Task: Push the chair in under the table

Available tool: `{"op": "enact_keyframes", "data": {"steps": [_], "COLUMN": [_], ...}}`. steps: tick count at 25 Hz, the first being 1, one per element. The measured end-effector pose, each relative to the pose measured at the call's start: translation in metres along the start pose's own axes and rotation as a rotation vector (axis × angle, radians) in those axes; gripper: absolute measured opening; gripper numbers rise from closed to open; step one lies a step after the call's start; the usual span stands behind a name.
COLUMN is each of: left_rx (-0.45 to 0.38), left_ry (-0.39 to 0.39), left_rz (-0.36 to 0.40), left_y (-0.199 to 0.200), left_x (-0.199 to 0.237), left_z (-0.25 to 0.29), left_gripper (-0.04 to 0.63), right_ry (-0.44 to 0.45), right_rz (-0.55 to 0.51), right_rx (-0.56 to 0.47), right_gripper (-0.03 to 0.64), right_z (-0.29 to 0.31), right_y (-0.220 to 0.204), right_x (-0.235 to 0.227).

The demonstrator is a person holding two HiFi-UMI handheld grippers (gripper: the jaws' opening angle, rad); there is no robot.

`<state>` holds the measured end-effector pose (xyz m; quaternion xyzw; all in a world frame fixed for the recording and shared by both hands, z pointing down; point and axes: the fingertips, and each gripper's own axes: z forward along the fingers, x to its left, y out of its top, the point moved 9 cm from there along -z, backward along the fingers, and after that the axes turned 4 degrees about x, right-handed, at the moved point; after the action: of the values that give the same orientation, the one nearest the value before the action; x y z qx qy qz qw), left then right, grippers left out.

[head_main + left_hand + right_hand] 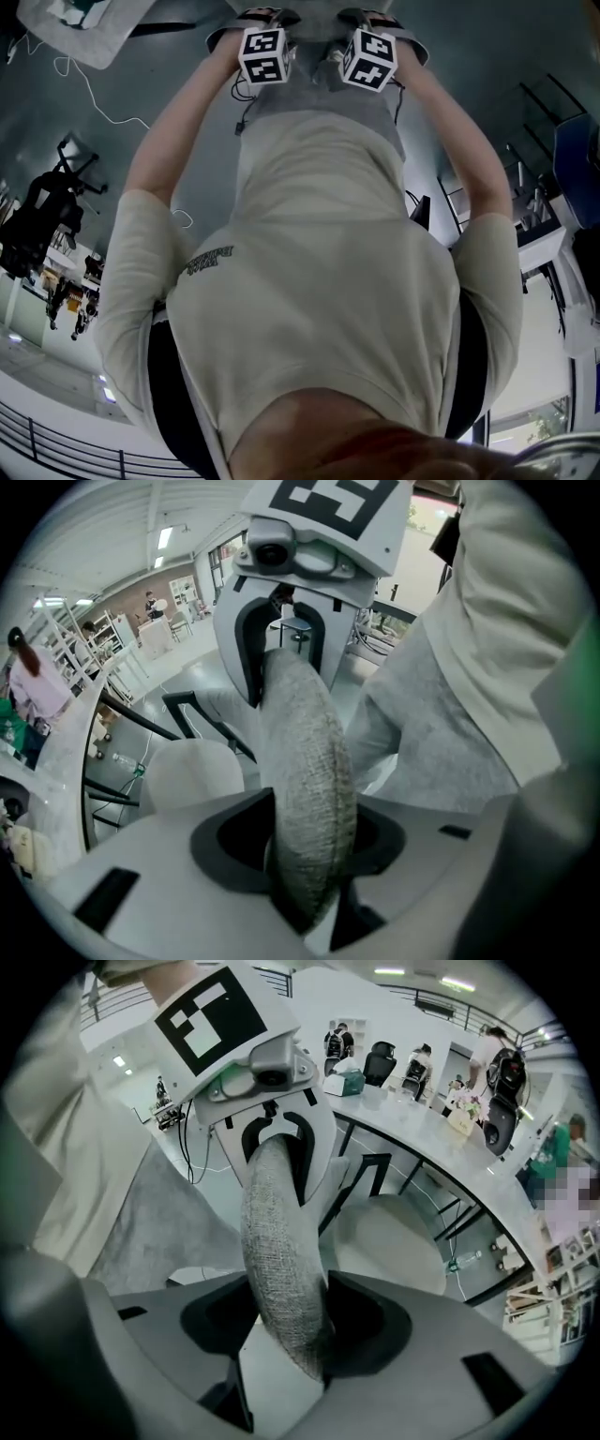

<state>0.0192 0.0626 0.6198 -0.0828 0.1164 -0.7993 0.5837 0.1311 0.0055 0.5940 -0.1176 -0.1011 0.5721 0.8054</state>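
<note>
nothing is reading clearly here. the shirt (319, 281) is carrying a small dark print (208, 259) in two short lines on one side (upside down to the head view and too small to make out). the left cube (262, 54) and the right cube (368, 59) are showing black-and-white square markers, which are patterns rather than letters or numbers; the same kind of marker is filling the top of each gripper view. small items (459, 1117) are sitting on the long table (412, 1124) in the right gripper view, and any labels on them are coming out too small and blurred to read.
</note>
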Motion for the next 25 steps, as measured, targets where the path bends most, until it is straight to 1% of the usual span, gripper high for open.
{"op": "enact_keyframes", "data": {"steps": [1,7,9,11,15,19,25], "left_rx": [-0.006,-0.011,-0.009,-0.009,0.000,0.001,0.003], "left_ry": [0.007,-0.016,-0.010,0.008,0.014,0.031,0.050], "left_rz": [-0.002,-0.007,-0.011,-0.023,-0.047,-0.088,-0.136], "left_y": [0.001,-0.001,-0.001,-0.001,0.000,0.009,0.020], "left_x": [0.002,0.007,0.008,0.011,0.015,0.020,0.037], "left_z": [0.000,0.005,0.004,0.001,0.001,0.001,0.004], "left_gripper": [0.152,0.131,0.121,0.114,0.106,0.106,0.106], "right_ry": [-0.008,0.008,0.000,-0.011,-0.002,-0.014,-0.040], "right_rz": [0.001,-0.007,-0.016,-0.022,-0.022,-0.029,-0.075], "right_rx": [-0.004,-0.002,-0.007,-0.016,-0.021,-0.027,-0.049], "right_gripper": [0.202,0.169,0.160,0.156,0.156,0.161,0.163], "right_z": [0.000,0.002,0.000,-0.001,-0.002,-0.005,-0.008], "right_y": [0.000,0.001,0.002,0.004,0.003,-0.004,-0.016], "right_x": [-0.002,-0.006,-0.007,-0.010,-0.015,-0.023,-0.044]}}
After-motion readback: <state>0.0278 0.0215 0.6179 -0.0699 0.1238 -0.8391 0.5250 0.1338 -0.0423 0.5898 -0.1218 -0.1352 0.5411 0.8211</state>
